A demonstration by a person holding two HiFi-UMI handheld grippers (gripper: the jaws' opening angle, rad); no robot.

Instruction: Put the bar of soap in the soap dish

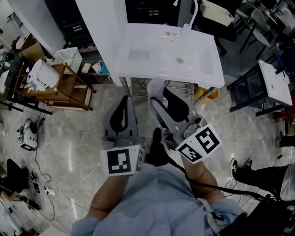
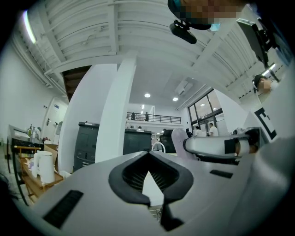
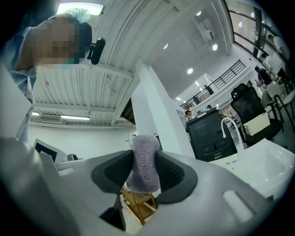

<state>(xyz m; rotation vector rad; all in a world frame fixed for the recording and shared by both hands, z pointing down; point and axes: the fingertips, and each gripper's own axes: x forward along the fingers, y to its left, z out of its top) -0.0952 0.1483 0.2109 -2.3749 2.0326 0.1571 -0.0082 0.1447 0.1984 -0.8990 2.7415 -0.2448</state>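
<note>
A lilac bar of soap point(image 3: 144, 164) with stamped lettering stands upright between the dark pads of my right gripper point(image 3: 145, 156), which is shut on it. In the head view that soap point(image 1: 156, 85) and gripper point(image 1: 159, 91) hang just in front of the white sink point(image 1: 209, 73), below its front edge. A pale rectangular soap dish point(image 1: 138, 55) lies on the sink's left side. My left gripper point(image 1: 124, 100) is beside the right one, lower and to its left, shut with nothing in it; its pads point(image 2: 120, 174) meet at the tips.
A faucet point(image 1: 194, 13) rises at the sink's back. A wooden rack point(image 1: 69, 90) with a white kettle point(image 1: 40, 74) and a basket point(image 1: 68, 58) stands left. Black furniture with a white top point(image 1: 273, 83) stands right. Cables point(image 1: 28, 134) lie on the floor.
</note>
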